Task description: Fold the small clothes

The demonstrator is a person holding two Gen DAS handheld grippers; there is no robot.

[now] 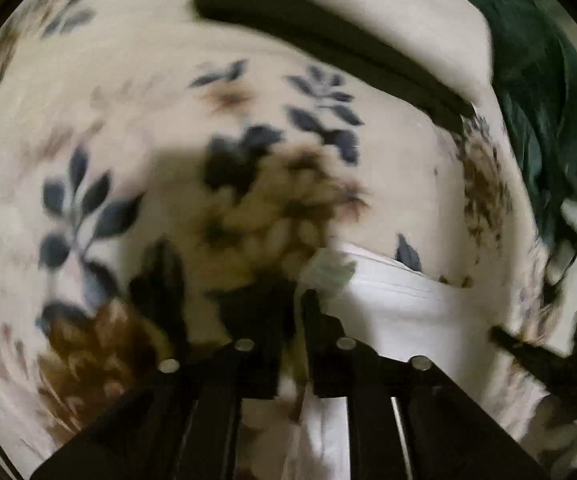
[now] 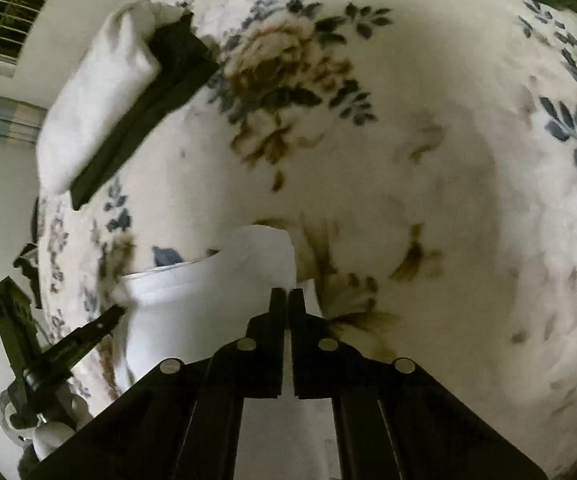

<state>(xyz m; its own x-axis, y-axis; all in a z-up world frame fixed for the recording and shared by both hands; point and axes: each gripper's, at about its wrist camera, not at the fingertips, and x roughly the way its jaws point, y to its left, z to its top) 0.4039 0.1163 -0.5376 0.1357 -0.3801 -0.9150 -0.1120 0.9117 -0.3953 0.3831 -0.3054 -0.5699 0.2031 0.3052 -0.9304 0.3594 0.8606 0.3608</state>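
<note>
A small white garment (image 1: 392, 300) hangs over a floral blanket (image 1: 136, 128). My left gripper (image 1: 294, 300) is shut on one corner of it, with cloth bunched at the fingertips. My right gripper (image 2: 287, 294) is shut on the other corner of the white garment (image 2: 208, 300). The cloth stretches between the two grippers, lifted off the floral blanket (image 2: 428, 160). The right gripper shows at the right edge of the left wrist view (image 1: 504, 334). The left gripper shows at the left of the right wrist view (image 2: 116, 314).
A folded white cloth (image 2: 100, 92) and a folded dark cloth (image 2: 156, 100) lie together at the blanket's far left; they also show in the left wrist view (image 1: 328, 40). A dark green cloth (image 1: 548, 92) lies at the right. A window (image 2: 12, 12) is beyond.
</note>
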